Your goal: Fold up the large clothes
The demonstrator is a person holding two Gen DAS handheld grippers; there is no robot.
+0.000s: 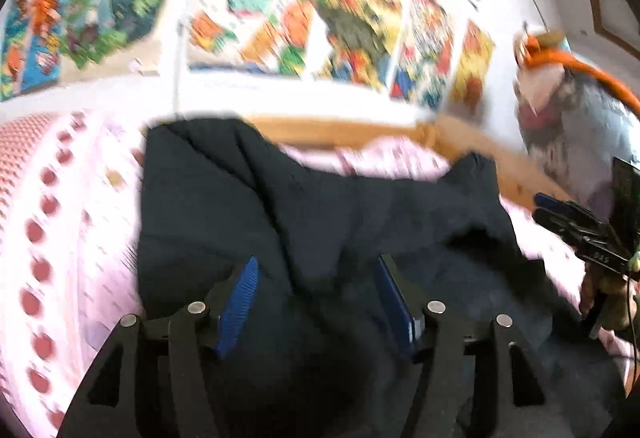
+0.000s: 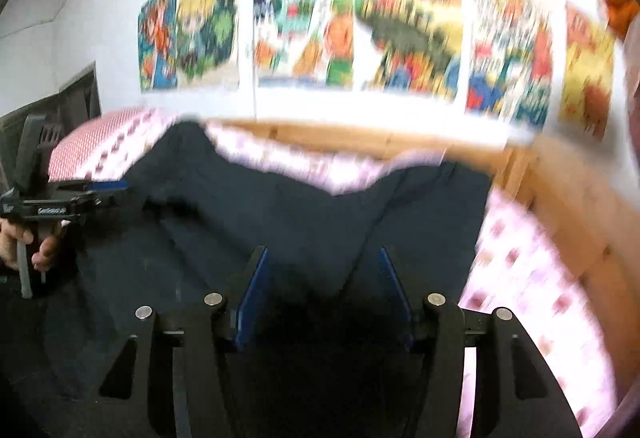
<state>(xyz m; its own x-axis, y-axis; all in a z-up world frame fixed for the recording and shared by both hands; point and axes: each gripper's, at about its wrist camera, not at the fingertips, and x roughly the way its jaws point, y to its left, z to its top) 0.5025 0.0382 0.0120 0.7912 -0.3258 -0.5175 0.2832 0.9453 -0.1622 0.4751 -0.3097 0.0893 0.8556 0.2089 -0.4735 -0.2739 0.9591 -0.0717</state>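
A large dark navy garment [image 1: 328,198] [image 2: 304,210] lies spread and wrinkled over a bed, its far edge wavy against the pink sheet. My left gripper [image 1: 318,266] hovers over the garment's near part with its blue pads [image 1: 240,298] apart and nothing pressed between them. In the right wrist view the left gripper [image 2: 108,188] shows at the left, held by a hand [image 2: 24,242]. My right gripper [image 2: 322,254] also stands open above the cloth, a fold running under its gap. It appears at the right edge of the left wrist view [image 1: 548,208]. Both views are blurred.
The bed carries a pink patterned sheet [image 1: 80,238] [image 2: 532,270] inside a wooden frame [image 1: 352,134] [image 2: 580,206]. A red-checked pillow [image 2: 96,142] lies at the far left. Colourful posters [image 2: 400,26] cover the wall behind. A grey and orange soft bundle [image 1: 572,118] stands at the right.
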